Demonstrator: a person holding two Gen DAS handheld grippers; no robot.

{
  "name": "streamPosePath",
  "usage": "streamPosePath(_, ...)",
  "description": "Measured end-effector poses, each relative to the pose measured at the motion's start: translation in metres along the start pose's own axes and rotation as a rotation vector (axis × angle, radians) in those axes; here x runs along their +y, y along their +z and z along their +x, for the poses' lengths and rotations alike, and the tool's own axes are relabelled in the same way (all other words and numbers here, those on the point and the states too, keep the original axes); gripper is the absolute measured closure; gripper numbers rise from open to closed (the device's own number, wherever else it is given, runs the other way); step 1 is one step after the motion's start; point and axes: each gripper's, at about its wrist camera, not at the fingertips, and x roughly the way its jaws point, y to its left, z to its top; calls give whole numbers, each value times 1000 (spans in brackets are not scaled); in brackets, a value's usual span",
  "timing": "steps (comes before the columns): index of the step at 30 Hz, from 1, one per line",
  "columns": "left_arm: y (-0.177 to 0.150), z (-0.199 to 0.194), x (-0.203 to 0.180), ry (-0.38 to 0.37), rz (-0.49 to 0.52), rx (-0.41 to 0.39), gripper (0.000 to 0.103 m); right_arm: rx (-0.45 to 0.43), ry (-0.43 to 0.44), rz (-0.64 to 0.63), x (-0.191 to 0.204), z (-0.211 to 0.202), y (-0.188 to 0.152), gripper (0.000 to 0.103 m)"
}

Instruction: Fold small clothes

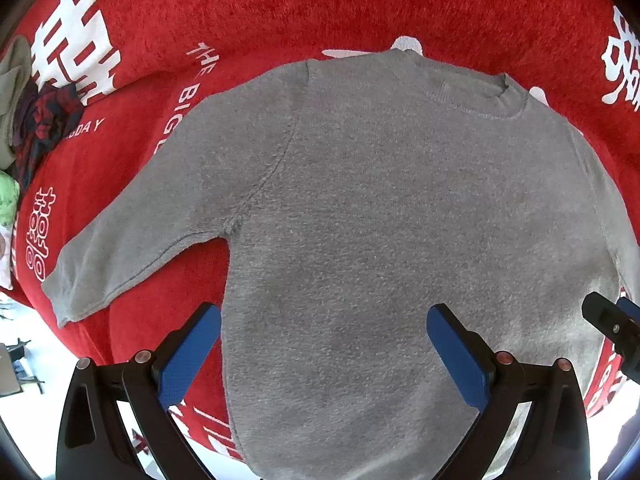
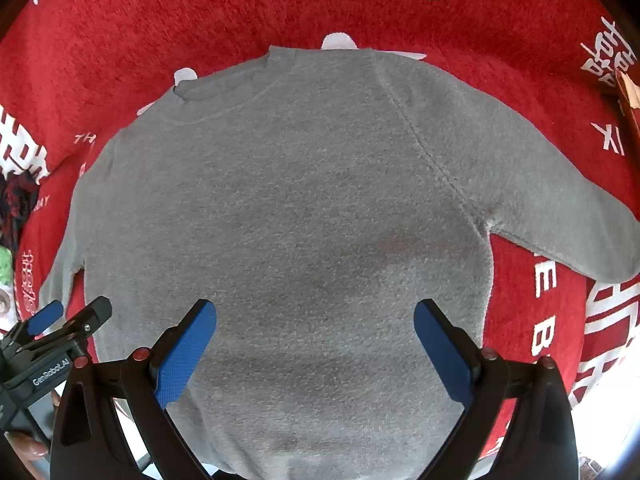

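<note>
A small grey knitted long-sleeved sweater (image 1: 380,200) lies spread flat on a red fleecy blanket printed with white characters and letters (image 1: 280,8), and no fold shows in it yet: the body is smooth, both sleeves are out to the sides, and the neckband is open at the far end. By that, the spreading looks done and all the folding is left, sleeves first most likely, then the body.

The sweater's long axis runs from the hem, nearest the cameras, away to the round ribbed collar (image 1: 476,92) at the far edge, so it points away from the person. Its sleeves slant outward and back toward the hem; the left sleeve cuff (image 1: 72,292) rests on the blanket, well apart from the body.

The left gripper (image 1: 324,354) hangs above the hem with its blue-padded fingers spread wide and nothing between them. The right gripper (image 2: 316,350) does likewise beside it, its fingers apart and empty over the lower body of the sweater
</note>
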Motion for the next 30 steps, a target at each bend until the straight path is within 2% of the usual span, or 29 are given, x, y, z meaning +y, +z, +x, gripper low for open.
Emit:
streamPosePath(5,0,-1,4,-4,-12,1,0,-18,42,5,0,-3,0,3)
streamPosePath(30,-7,0,32,-32,-38,-3,0,-16,32,-18,15,-7,-6,3)
